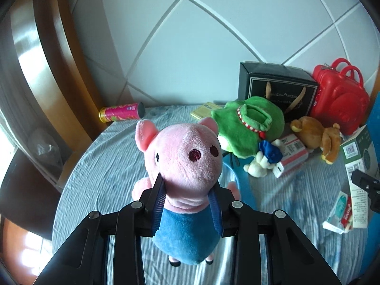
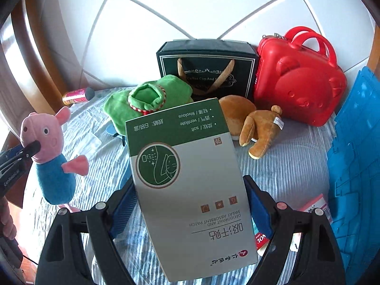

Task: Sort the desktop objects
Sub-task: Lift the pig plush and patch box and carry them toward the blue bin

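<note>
Your left hand-held gripper (image 1: 187, 204) is clamped on the pink pig plush (image 1: 185, 173) at the neck, where head meets blue body, and holds it upright above the blue-striped desk (image 1: 99, 161), to the left of the black gift box (image 1: 277, 90). The plush is soft and light; it squashes under the pads, so the neck is a sound place to hold, since the wider head stops it sliding down. Expect the body to swing if you move fast.

Your right hand-held gripper (image 2: 191, 204) grips the green-and-white patch box (image 2: 187, 180) by its long side edges, near the lower half, and the box stands in front of the black gift box. It is thin cardboard, stiff along the edges but likely light and easy to crush on the faces, and the printed surface looks smooth, so squeeze only enough to stop it slipping.

Against the black gift box lie the green plush (image 2: 142, 104) on its left and front, the brown bear (image 2: 251, 123) in front, and the red case (image 2: 301, 80) on its right. A pink can (image 1: 122, 115) lies well to its left by the wall.
</note>
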The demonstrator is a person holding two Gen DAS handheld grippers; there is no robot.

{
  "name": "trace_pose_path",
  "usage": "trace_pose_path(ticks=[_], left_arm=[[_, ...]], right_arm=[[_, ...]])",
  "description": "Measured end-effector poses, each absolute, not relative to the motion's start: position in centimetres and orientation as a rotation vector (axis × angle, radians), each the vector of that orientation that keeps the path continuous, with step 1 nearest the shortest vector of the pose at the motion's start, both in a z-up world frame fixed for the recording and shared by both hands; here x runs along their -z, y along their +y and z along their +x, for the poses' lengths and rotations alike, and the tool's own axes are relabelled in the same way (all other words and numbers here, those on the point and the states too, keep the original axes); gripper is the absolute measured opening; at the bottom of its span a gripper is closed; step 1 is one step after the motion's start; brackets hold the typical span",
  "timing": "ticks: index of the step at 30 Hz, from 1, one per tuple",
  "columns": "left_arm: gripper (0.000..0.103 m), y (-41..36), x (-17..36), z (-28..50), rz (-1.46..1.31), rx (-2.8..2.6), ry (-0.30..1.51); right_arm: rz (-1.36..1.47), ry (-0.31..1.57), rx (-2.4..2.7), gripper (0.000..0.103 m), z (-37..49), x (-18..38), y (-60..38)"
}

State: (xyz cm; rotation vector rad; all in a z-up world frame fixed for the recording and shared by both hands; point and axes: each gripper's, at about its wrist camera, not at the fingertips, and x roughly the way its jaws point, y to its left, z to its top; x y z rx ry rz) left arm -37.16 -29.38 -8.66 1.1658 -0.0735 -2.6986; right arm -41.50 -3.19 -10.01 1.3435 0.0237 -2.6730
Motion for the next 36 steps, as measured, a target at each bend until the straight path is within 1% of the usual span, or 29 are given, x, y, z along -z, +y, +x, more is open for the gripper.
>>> trace_pose_path(ticks=[5,11,17,22,26,32,36], left_arm=[[0.033,-27.7,5.9,-34.7,1.069,2.759,-0.09],[0.033,-24.6,3.9,-31.3,0.985,2.814,-0.114],[0.033,-21.0,3.5,-28.1,0.952,2.822,-0.096],[0.032,-18.6,3.3,-25.2,0.946,2.835,-0.096],[0.032,-17.0,2.9,-23.5,0.929,2.862,-0.119],[0.031,-14.8,1.0,-22.1,0.868,2.936,-0.173],[0.031,-12.8,-0.6,-22.1,0.83,2.987,-0.22]], right_arm=[[1.236,0.011,2.715,0.085,-38.8,7.2,-3.2],[1.108,0.004,2.749,0.085,-35.0,4.5,-2.7],[1.032,0.035,2.748,0.083,-31.3,3.4,-1.2],[1.047,0.07,2.719,0.082,-28.7,3.9,-0.1],[1.019,0.052,2.729,0.082,-26.6,3.5,0.6],[0.951,0.056,2.796,0.082,-24.0,1.2,1.4],[0.9,0.021,2.874,0.082,-22.5,-0.8,2.9]])
